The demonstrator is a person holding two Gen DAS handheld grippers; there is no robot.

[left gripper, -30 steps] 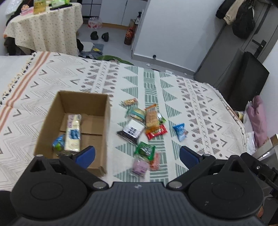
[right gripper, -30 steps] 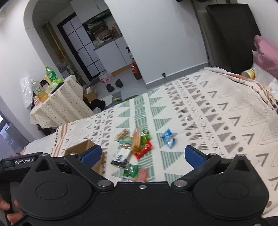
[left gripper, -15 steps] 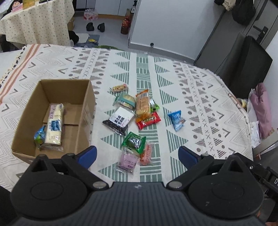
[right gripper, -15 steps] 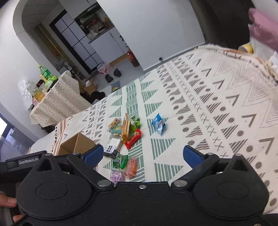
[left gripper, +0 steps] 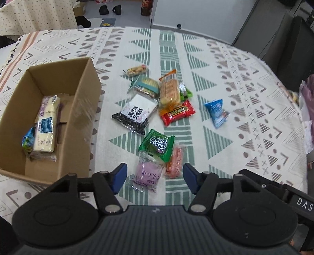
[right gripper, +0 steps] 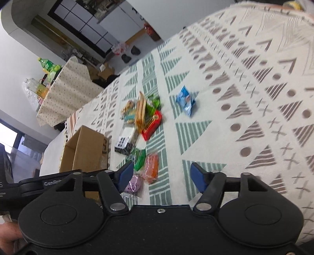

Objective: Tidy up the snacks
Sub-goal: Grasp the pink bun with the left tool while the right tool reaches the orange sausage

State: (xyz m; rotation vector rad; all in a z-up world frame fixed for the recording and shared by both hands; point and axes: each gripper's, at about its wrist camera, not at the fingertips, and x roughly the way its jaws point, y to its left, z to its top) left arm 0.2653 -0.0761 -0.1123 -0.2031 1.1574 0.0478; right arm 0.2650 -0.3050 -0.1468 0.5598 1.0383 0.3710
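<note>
A cardboard box (left gripper: pixel 89 82) (right gripper: pixel 86 149) stands open at the left and holds a long pale biscuit pack (left gripper: pixel 46 125) and a small blue-green packet (left gripper: pixel 27 141). Right of it, several snacks lie loose on the patterned cloth: a black-and-white pack (left gripper: pixel 135 113), a red bar (left gripper: pixel 177 112), a blue packet (left gripper: pixel 215 111) (right gripper: pixel 185 100), a green packet (left gripper: pixel 157 145), a purple packet (left gripper: pixel 147 173) (right gripper: pixel 134 183) and an orange-pink packet (left gripper: pixel 176 158) (right gripper: pixel 151 167). My left gripper (left gripper: pixel 154 179) is open just above the purple packet. My right gripper (right gripper: pixel 162 174) is open, near the orange-pink packet.
The cloth (left gripper: pixel 245 98) covers a wide surface whose far edge drops to a floor with shoes (left gripper: pixel 109 9). A second covered table (right gripper: pixel 64 92) with bottles stands behind. Dark furniture (left gripper: pixel 290 45) sits at the right. A hand (right gripper: pixel 9 239) shows at the lower left.
Both grippers have moved forward and down toward the snack pile, which now looks larger. Their fingers stand closer together than before. Nothing has been picked up.
</note>
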